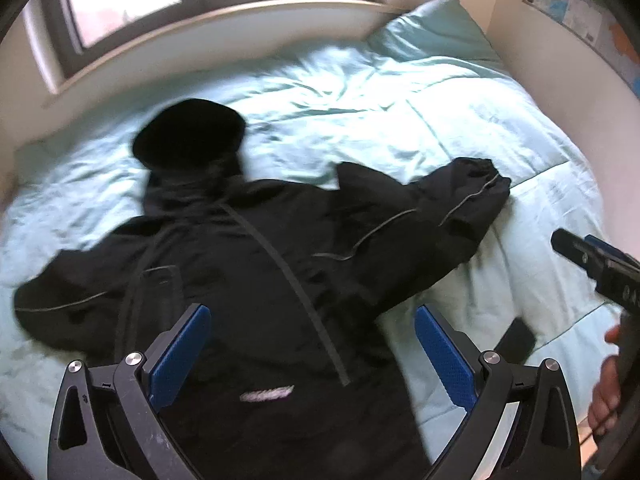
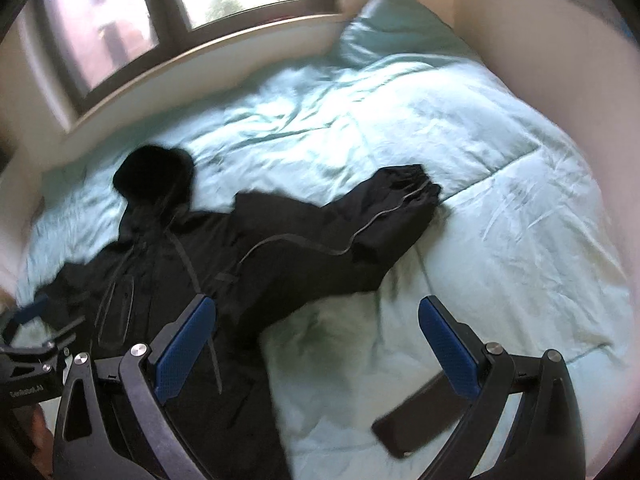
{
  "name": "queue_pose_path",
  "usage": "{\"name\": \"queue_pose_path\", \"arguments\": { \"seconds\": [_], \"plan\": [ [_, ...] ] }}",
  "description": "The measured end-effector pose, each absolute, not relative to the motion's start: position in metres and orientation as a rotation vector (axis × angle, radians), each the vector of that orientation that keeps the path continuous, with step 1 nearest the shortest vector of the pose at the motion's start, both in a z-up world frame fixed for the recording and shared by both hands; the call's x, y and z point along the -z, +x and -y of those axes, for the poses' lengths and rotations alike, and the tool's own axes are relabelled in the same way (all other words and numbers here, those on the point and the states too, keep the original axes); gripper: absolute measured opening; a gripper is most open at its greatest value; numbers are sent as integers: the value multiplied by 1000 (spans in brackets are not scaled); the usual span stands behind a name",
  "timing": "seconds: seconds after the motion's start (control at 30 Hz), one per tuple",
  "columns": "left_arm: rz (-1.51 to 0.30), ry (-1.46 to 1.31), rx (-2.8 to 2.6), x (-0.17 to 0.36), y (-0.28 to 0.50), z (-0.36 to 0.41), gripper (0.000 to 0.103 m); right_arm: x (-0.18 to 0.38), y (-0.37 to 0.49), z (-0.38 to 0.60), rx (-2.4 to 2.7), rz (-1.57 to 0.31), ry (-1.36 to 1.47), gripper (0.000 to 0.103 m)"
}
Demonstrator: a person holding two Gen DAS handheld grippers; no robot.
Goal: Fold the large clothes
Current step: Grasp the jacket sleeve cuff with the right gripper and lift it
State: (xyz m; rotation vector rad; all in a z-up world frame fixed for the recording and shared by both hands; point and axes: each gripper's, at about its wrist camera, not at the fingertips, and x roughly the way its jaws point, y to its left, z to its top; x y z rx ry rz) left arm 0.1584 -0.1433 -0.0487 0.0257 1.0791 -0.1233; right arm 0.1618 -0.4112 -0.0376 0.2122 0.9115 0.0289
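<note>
A large black hooded jacket (image 1: pixel 256 264) lies spread front-up on a pale green duvet (image 1: pixel 400 112). Its hood (image 1: pixel 188 136) points toward the window, and its right sleeve (image 1: pixel 452 204) stretches out to the right. My left gripper (image 1: pixel 312 320) is open and empty, hovering over the jacket's lower body. In the right wrist view the jacket (image 2: pixel 240 264) lies left of centre, its sleeve (image 2: pixel 384 208) reaching right. My right gripper (image 2: pixel 318 312) is open and empty above the jacket's edge and the duvet (image 2: pixel 480 160). The right gripper also shows in the left wrist view (image 1: pixel 592 260).
A dark phone-like slab (image 2: pixel 416 412) lies on the duvet near the right gripper; it also shows in the left wrist view (image 1: pixel 516 340). A pillow (image 1: pixel 436 28) sits at the far right corner. A window ledge (image 1: pixel 200 28) and walls border the bed.
</note>
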Motion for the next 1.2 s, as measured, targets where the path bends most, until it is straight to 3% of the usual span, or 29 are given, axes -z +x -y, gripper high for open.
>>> {"name": "queue_pose_path", "arguments": {
  "seconds": [0.1,0.4,0.67,0.7,0.73,0.77,0.8,0.9,0.93,1.07,1.2],
  "plan": [
    [-1121,1,152,75,198,157,102,62,199,447,1,-945,269,91],
    [-1165,7,234,134,281,193,102,127,301,519,103,-986,359,87],
    [-1223,8,266,176,314,213,102,193,366,527,33,-1141,472,87],
    [-1227,10,268,179,315,215,102,193,367,523,18,-1134,465,81],
    [-1229,13,271,182,317,216,101,189,366,516,-15,-1120,444,50],
    [-1231,19,274,185,317,217,99,185,363,511,-23,-1110,418,36],
    [-1235,20,284,188,317,218,94,173,355,506,-38,-1076,391,31],
    [-1252,-19,344,193,318,222,75,136,327,508,-9,-968,327,28],
    [-1253,-33,362,194,318,223,73,119,311,519,54,-916,299,28],
    [-1306,-146,494,220,322,244,73,110,278,568,248,-880,331,28],
    [-1471,-67,410,291,337,274,72,163,276,602,288,-1009,468,28]
  ]
}}
